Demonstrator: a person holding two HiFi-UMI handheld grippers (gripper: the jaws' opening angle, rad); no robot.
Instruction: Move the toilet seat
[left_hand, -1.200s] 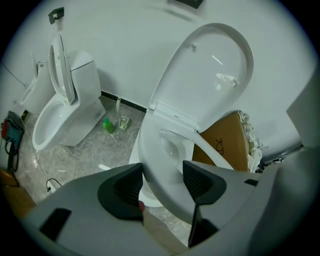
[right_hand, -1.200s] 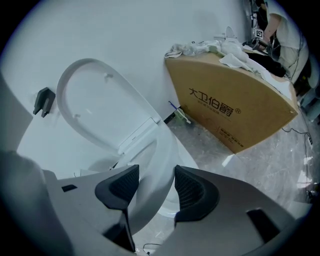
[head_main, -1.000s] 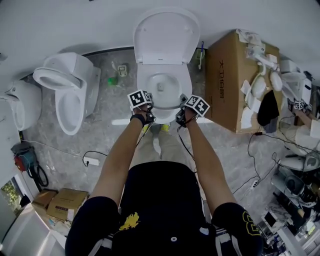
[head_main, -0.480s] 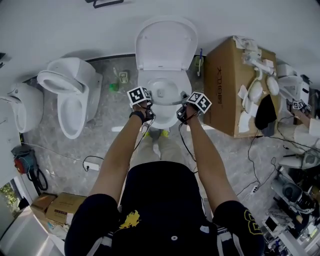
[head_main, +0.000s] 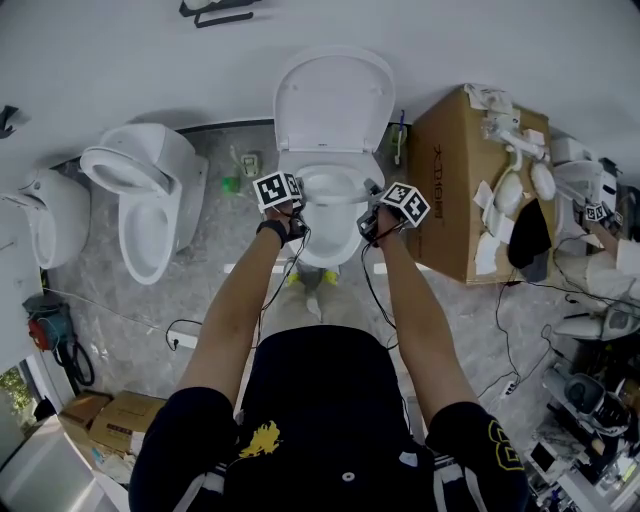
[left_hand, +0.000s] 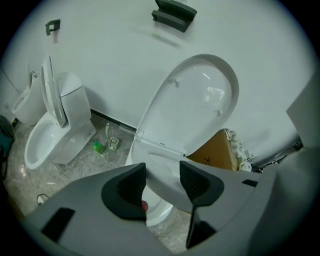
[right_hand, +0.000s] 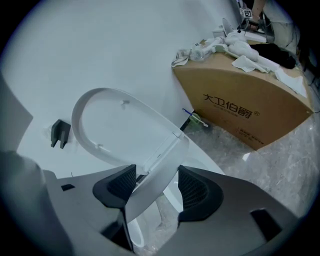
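A white toilet (head_main: 325, 245) stands against the wall with its lid (head_main: 335, 95) up. Its seat (head_main: 330, 188) is tilted up off the bowl at the front. My left gripper (head_main: 295, 208) is at the seat's left front and my right gripper (head_main: 368, 218) at its right front. In the left gripper view the seat (left_hand: 159, 161) fills the gap of the left gripper (left_hand: 162, 177), whose jaws have just been closing. In the right gripper view the seat (right_hand: 150, 197) crosses the right gripper (right_hand: 156, 182) against one pad. That gripper's jaws have just been opening, and a gap shows at the other pad.
A second toilet (head_main: 150, 200) stands to the left and a third white fixture (head_main: 45, 215) at the far left. A large cardboard box (head_main: 455, 180) with white parts on top sits close on the right. A green bottle (head_main: 228, 184) and cables lie on the floor.
Both grippers have moved up and toward the wall with the seat between them. The seat's front edge now stands higher, covering more of the bowl opening.
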